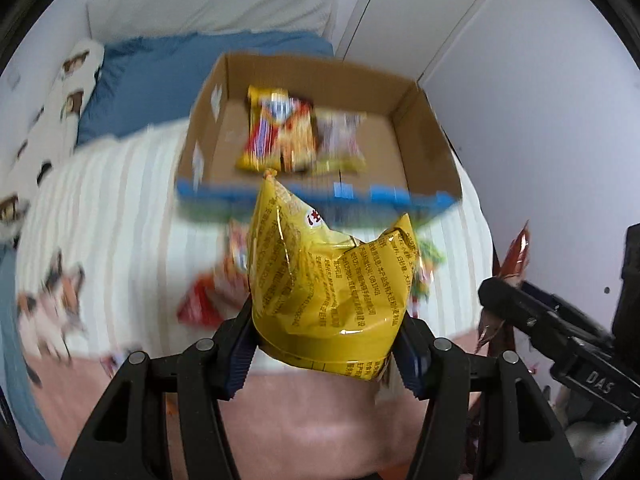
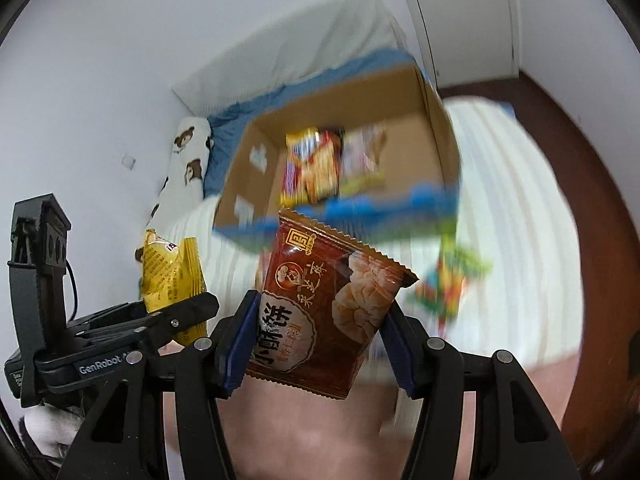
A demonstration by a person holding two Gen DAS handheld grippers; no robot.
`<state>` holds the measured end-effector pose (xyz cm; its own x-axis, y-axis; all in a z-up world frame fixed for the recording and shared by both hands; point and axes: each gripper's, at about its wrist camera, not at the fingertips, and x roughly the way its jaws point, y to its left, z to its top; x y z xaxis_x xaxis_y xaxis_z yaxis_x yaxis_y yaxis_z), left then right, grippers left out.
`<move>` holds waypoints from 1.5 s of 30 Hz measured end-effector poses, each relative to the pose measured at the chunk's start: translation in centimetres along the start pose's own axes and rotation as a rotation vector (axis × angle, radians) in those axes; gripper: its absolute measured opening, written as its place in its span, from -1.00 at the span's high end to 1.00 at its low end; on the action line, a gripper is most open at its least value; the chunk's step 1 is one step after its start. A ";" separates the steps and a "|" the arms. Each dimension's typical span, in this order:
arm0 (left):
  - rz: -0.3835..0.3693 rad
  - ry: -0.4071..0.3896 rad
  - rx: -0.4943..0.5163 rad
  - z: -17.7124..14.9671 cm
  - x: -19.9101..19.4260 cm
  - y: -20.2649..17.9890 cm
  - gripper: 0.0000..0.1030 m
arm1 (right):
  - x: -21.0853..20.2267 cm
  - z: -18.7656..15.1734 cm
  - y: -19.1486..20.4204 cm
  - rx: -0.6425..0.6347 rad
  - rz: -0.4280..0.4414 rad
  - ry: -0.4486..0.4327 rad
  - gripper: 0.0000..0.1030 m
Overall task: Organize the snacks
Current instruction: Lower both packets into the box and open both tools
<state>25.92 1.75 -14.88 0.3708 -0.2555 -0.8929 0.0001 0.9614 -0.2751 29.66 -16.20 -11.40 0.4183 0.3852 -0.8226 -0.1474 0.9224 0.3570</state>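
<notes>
Overhead, both hand-held grippers clamp snacks, a yellow bag [image 1: 328, 292] and red packet [image 2: 324, 312], above striped bedding [image 1: 120, 208] by white walls [image 1: 520, 120].

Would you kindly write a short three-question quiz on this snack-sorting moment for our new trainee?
1. True or false: the left gripper is shut on the yellow snack bag.
2. What does the right gripper hold? A) a green packet B) the red-brown biscuit packet C) nothing
3. Fill in: snack packets already lie inside the ____ on the bed.

Key
1. True; its pads pinch the bag's lower end.
2. B.
3. cardboard box; a few packets, blurred, lie on its floor.
</notes>
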 end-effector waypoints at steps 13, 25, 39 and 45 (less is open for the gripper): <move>0.075 0.146 -0.012 14.0 9.4 4.1 -0.12 | 11.5 12.9 1.5 -0.011 -0.044 0.120 -0.17; 0.089 0.267 -0.064 15.5 14.7 6.9 -0.12 | 19.4 13.8 -0.6 0.045 -0.061 0.264 -0.17; 0.125 0.301 -0.092 14.8 15.3 8.3 -0.76 | 22.1 13.5 -1.4 0.048 -0.125 0.384 -0.89; 0.112 0.277 -0.115 14.7 14.3 8.4 -0.76 | 21.4 13.2 -1.4 0.008 -0.179 0.372 -0.89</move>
<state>44.88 7.71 -24.70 0.0958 -0.1822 -0.9786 -0.1369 0.9714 -0.1942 50.63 -9.65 -23.71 0.0844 0.2042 -0.9753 -0.0947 0.9760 0.1961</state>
